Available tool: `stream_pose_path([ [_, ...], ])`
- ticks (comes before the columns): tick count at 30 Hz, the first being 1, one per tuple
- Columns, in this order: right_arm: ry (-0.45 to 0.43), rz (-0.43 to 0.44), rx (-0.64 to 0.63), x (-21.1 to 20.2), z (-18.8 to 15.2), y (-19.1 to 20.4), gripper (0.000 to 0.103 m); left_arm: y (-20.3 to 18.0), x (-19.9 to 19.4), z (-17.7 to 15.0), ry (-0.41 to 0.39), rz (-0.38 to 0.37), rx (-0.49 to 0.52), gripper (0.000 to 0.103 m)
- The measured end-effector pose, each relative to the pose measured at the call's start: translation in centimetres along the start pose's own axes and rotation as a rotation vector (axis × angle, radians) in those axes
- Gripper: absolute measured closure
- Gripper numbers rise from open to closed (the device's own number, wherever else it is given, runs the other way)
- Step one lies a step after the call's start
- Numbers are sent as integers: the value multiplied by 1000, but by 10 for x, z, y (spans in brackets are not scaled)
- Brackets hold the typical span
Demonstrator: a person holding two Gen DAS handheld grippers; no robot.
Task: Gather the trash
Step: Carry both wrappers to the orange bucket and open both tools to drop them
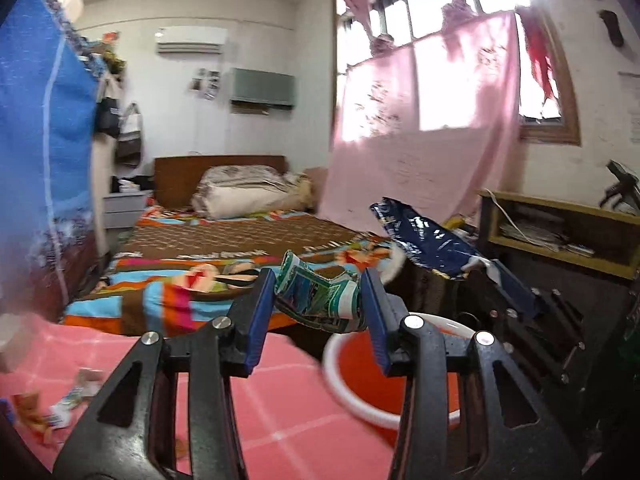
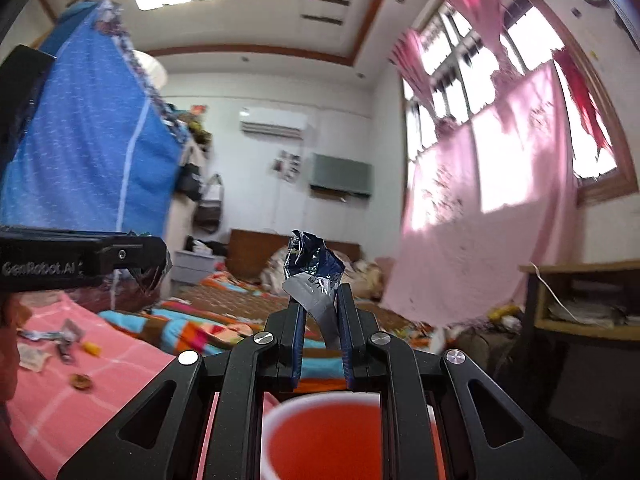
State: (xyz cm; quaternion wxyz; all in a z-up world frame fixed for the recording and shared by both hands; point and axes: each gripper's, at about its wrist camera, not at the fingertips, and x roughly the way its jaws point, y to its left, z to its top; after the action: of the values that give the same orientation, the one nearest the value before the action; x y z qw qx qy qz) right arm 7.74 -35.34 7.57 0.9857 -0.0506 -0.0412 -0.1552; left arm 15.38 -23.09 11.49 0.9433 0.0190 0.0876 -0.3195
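My left gripper [image 1: 318, 298] is shut on a crumpled green and white wrapper [image 1: 320, 300], held in the air above the near rim of a red bucket [image 1: 360, 364]. My right gripper [image 2: 320, 320] is shut on a dark blue foil wrapper [image 2: 314, 272] and holds it above the same red bucket [image 2: 320, 436], which lies just under its fingers. In the left wrist view the right gripper [image 1: 486, 266] shows at the right with the blue wrapper [image 1: 424, 240]. Several more scraps of trash [image 1: 60, 404] lie on the pink checked tablecloth [image 1: 280, 400].
The trash scraps [image 2: 60, 340] and a small round lid [image 2: 82, 381] lie on the pink cloth at left. A bed [image 1: 224, 248] with a colourful blanket stands behind. A wooden shelf [image 1: 560, 236] stands at right, a blue fabric wardrobe [image 2: 80, 140] at left.
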Motion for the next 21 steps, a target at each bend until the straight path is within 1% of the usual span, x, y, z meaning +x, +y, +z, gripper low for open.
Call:
stream_pose_path([
  [5,102,-62,57,7,-10,-29,89,-25,33,-4,80,-90,-4,56],
  [10,207,-75,127,19,-22,-51,89,-39,66,-10,201,-152,-45,56],
  [14,278,-71,176,25,-31,-61,89,-50,94,-16,300,-156,-53,56],
  [18,337,-64,205,32,-40,-64,88,-55,115,-25,382,-174,-102,53],
  [21,365,-55,227,35,-43,-65,88,-54,127,-31,440,-182,-144,51],
])
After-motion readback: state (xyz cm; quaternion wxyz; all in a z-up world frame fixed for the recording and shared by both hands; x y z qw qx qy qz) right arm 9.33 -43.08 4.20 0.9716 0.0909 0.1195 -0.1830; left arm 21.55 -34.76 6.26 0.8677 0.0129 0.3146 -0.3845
